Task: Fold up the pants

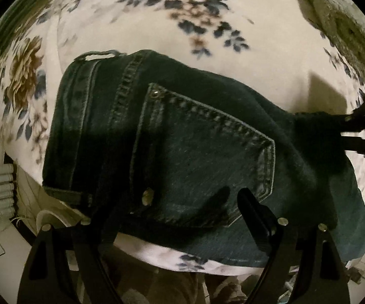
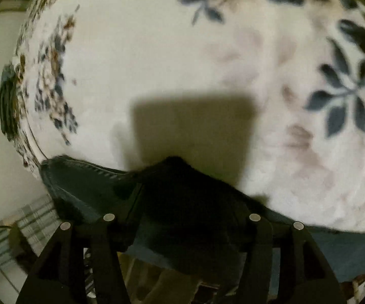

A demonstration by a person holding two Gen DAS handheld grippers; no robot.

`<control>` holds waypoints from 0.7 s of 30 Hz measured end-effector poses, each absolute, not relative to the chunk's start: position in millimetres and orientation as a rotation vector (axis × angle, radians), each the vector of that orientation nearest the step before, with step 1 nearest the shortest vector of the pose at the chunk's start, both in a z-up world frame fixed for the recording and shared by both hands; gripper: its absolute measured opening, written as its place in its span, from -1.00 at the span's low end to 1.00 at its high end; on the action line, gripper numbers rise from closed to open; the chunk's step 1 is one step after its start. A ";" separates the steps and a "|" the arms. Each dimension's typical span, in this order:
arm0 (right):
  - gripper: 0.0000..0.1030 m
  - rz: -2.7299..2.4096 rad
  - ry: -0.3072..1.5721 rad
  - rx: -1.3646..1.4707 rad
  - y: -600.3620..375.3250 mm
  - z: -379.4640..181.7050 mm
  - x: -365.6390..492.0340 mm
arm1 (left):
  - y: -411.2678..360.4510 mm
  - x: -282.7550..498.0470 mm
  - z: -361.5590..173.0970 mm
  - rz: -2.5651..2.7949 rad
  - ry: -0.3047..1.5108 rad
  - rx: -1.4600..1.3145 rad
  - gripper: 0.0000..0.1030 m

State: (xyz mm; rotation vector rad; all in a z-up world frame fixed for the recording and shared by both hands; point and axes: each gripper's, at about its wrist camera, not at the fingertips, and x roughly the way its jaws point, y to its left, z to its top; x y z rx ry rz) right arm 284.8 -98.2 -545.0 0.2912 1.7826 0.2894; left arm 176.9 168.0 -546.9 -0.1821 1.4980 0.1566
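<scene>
So the jeans [image 1: 182, 152] are lying on a floral blanket [image 1: 157, 12], near its front edge, back pocket [image 1: 202, 157] facing up and the waistband off to the left side of the left wrist view. They look already doubled over, though I can't tell how many layers there are.

The left gripper [image 1: 182, 210] hangs straight over the pocket end with its jaws spread wide and nothing between them. One finger [image 1: 255, 210] sits just above the denim; no clear contact as far as I can see.

The right gripper [image 2: 182, 217] is pinched closed on a bunch of dark denim at the other end of the jeans. You can see the fabric tenting up into a peak right where the tips meet. In the left view it comes in from the right edge [image 1: 364, 126], clamped on that same edge.

My guess: right has the end it needs to carry over for the next fold, and left is lined up to pin or grab the pocket side so the stack doesn't slide.
</scene>
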 end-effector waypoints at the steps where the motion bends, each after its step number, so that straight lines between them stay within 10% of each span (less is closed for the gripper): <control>1: -0.91 0.286 1.788 0.268 -92.2 -546.8 285.7 | 166.5 178.0 -548.4 0.156 1.499 -0.174 0.66; 8: -0.91 0.179 1.670 0.436 -119.9 -528.3 293.5 | 163.3 184.0 -546.0 0.170 1.484 -0.193 0.66; 10: -0.70 0.194 1.657 0.417 -119.6 -524.4 289.1 | 170.1 184.7 -545.6 0.177 1.495 -0.219 0.66; 12: -0.02 0.190 1.631 0.436 -123.2 -511.7 274.8 | 194.5 180.8 -539.8 0.184 1.486 -0.248 0.66; 21: 0.02 -0.115 1.596 0.804 -149.0 -503.0 118.7 | 295.8 148.1 -520.5 0.321 1.443 -0.450 0.66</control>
